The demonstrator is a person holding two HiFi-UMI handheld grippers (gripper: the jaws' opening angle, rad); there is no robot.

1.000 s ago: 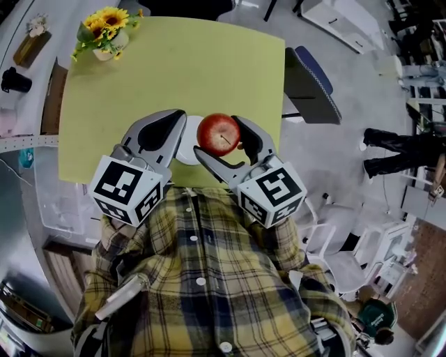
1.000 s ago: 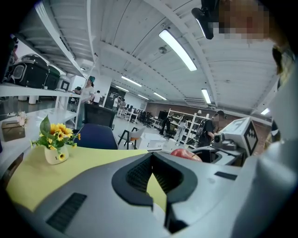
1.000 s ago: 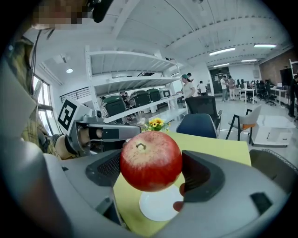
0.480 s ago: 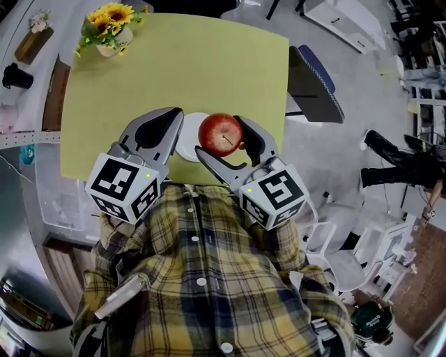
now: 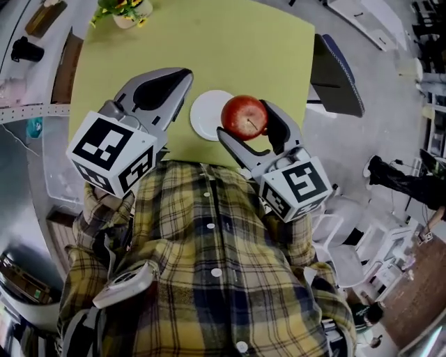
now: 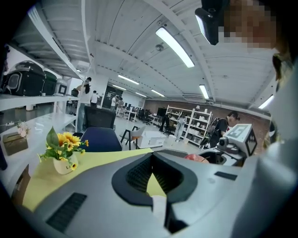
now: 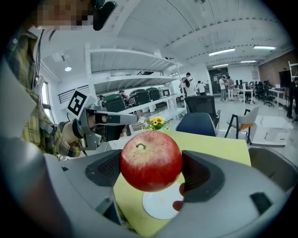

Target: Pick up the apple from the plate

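My right gripper [image 5: 245, 124] is shut on a red apple [image 5: 244, 116], which it holds in the air just right of a small white plate [image 5: 207, 115]. In the right gripper view the apple [image 7: 150, 160] sits squarely between the dark pads, stem up, and the bare plate [image 7: 160, 205] lies below it on the yellow-green table [image 7: 209, 144]. My left gripper [image 5: 180, 75] hovers left of the plate with its jaws together and nothing in them. In the left gripper view, the left gripper [image 6: 153, 179] shows only table through its pad window.
A vase of sunflowers [image 5: 127, 10] stands at the table's far left corner. A dark blue chair [image 5: 338, 77] is off the right edge. A black mug [image 5: 26, 50] sits on the white side counter to the left. The plate lies close to the table's near edge [image 5: 209, 162].
The head view has shifted, so more of the plate shows. The right gripper still holds the apple, now further off the plate to its right. The left gripper stays shut beside it.
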